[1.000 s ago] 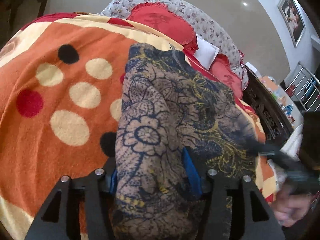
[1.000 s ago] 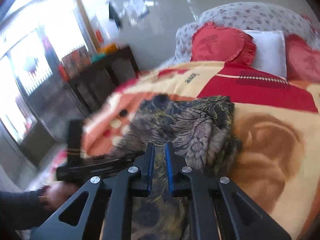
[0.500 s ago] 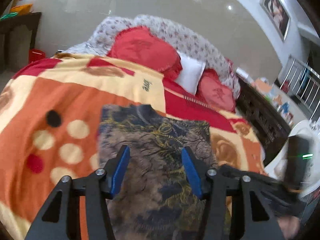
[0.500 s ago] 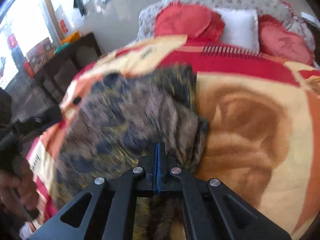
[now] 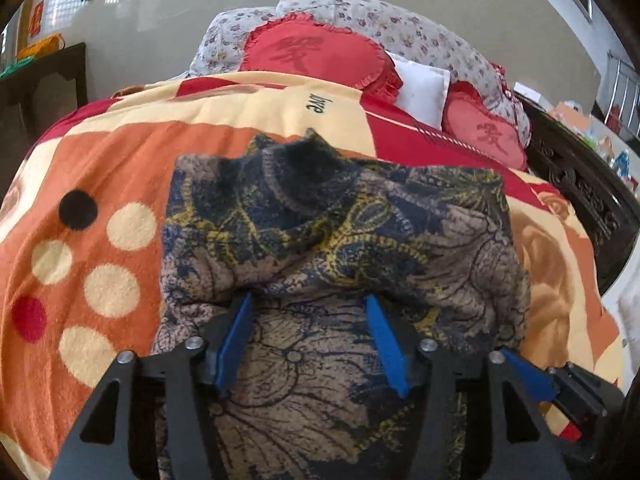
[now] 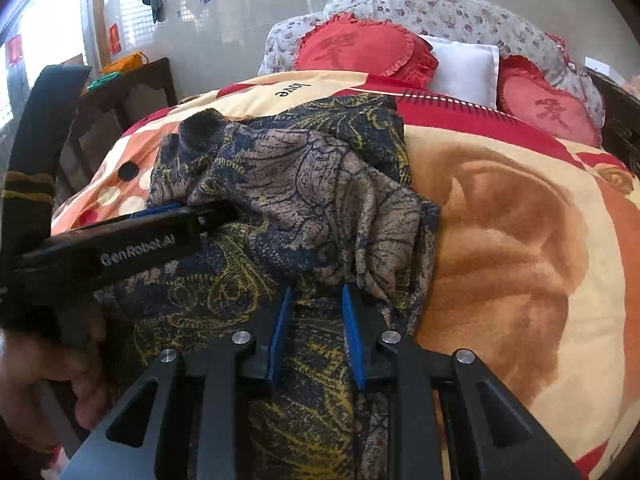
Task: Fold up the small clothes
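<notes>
While both grippers hover over it, a patterned garment lies folded mid-blanket, below the red pillows. L gripper: jaws wide, just opened further, cloth beneath, not pinched. R gripper: jaws narrow, just opened, gripping nothing.

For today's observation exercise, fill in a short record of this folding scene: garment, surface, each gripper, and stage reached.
garment: patterned top, lying partly folded and rumpled
surface: blanket on a bed
left gripper: open over the cloth; jaws just opened further
right gripper: jaws apart, cloth between them, just opened from a grip
pillows: beyond the blanket's far edge
stage: fold laid down, not yet smoothed
</notes>
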